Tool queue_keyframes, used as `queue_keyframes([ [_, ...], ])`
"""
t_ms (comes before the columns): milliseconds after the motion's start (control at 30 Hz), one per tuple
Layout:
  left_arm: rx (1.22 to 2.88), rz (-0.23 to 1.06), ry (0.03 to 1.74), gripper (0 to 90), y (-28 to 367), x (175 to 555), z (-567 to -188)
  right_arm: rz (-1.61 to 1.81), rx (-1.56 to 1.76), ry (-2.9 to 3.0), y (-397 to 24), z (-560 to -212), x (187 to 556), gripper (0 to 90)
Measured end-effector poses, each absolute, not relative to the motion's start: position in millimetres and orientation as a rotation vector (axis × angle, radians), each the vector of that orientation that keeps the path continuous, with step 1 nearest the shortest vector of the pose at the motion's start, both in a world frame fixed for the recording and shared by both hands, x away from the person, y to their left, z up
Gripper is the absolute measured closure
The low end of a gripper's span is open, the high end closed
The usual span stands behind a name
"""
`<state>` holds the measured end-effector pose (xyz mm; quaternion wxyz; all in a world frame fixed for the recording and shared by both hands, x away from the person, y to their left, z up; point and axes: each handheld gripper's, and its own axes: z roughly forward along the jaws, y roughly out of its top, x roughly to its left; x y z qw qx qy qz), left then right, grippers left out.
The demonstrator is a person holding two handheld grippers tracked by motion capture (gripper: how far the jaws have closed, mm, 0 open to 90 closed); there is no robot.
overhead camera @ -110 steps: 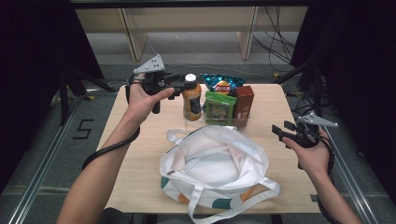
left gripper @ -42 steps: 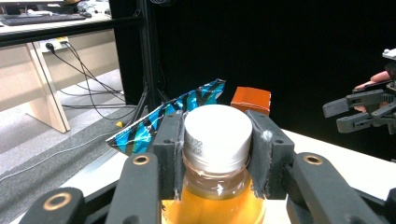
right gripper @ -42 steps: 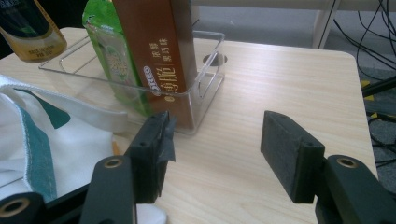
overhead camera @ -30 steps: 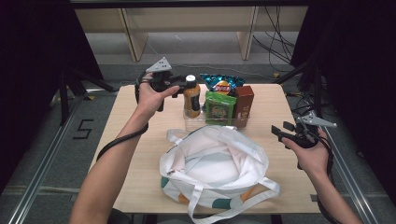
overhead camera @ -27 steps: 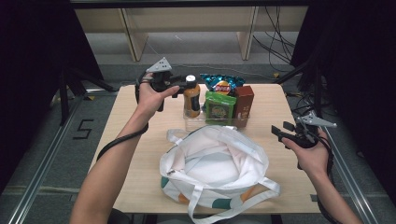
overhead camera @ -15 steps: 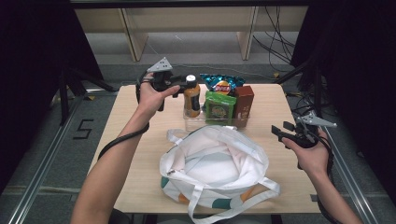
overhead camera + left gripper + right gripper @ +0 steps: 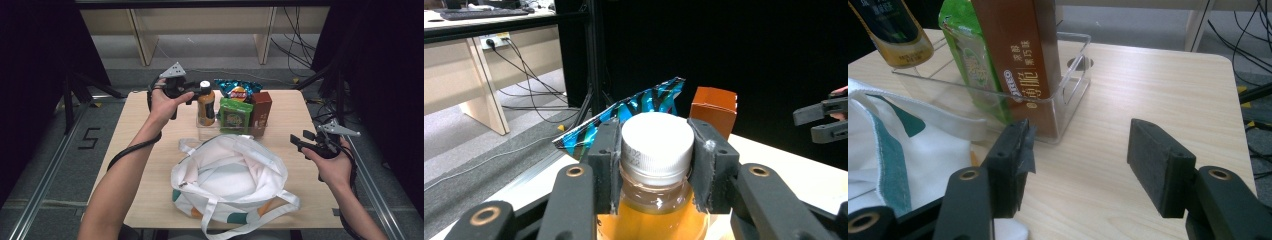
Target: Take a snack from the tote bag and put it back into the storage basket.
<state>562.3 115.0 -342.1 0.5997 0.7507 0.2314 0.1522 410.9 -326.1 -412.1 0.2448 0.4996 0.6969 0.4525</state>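
Two pads of my left gripper (image 7: 656, 165) were clamped on the white cap and neck of the bottle (image 7: 205, 105), one on either side, so the grip sat high where the bottle was narrowest and the amber body hung free below. I judged that hold was chosen so the bottle could be lifted straight out of the clear tray (image 7: 1073, 95) without knocking its neighbours. The bottle stood upright at the tray's nine o'clock end, near twelve o'clock on the worktop (image 7: 300, 115), its long axis vertical and its cap pointing up. Just beside it, at three o'clock, stood the green packet (image 7: 235, 115), then the brown box (image 7: 261, 109), both upright in the same tray, with the blue snack bag (image 7: 237, 90) leaning behind them at twelve o'clock. The white tote bag (image 7: 230, 175) lay at six o'clock from the tray, its mouth spread wide and facing up, placed, as I read it, to take the things dropped in from above. My right gripper (image 7: 1078, 165) hovered off at three o'clock of the bag, its jaws apart and holding nothing, pointed toward the tray's near corner above the bare wood, likely waiting to steady the bag.
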Motion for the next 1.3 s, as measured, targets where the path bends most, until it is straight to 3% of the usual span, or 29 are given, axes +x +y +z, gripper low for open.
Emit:
queue_keyframes([
  [1300,1.754,0.343,0.570,58.8,114.1,574.1,-351.8,1.228,1.364,1.912,-325.8,-412.1,410.8,43.2],
])
